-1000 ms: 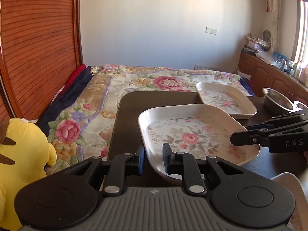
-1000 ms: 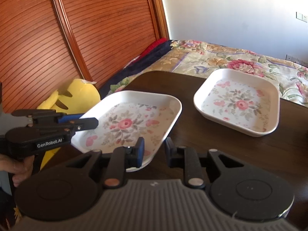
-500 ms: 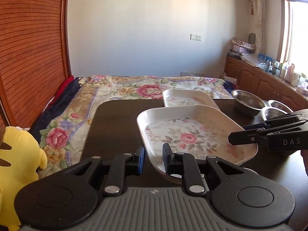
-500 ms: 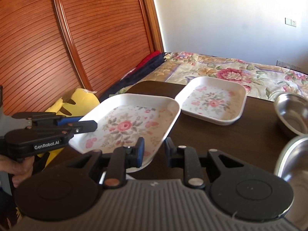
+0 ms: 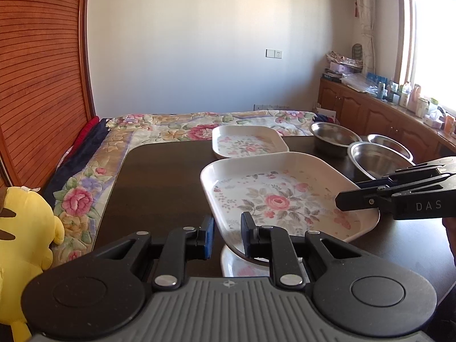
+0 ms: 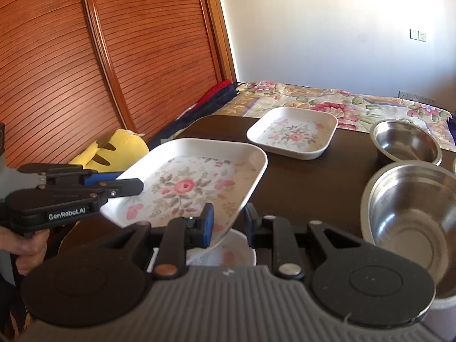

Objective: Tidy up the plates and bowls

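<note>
A white square plate with a rose print [image 5: 285,196] [image 6: 191,185] is held in the air above the dark table, tilted. My left gripper [image 5: 226,235] is shut on its near-left edge. My right gripper [image 6: 226,222] is shut on its opposite edge and shows in the left wrist view [image 5: 359,196]. The left gripper shows in the right wrist view [image 6: 125,183]. Another floral plate [image 5: 248,265] [image 6: 225,252] lies on the table right under the held one. A third floral plate [image 5: 248,144] [image 6: 293,134] lies near the table's far edge.
Three steel bowls [image 5: 333,136] [image 5: 376,162] [image 6: 410,213] stand on the right of the dark table [image 5: 159,188]. A bed with a floral cover [image 5: 176,128] lies beyond the table. A yellow plush toy [image 5: 22,236] sits at the left. A wooden wardrobe [image 6: 85,57] is on the left.
Both grippers have carried the held plate toward the near end of the table. The far plate now looks farther off, the steel bowls have come into view, and another plate shows below.
</note>
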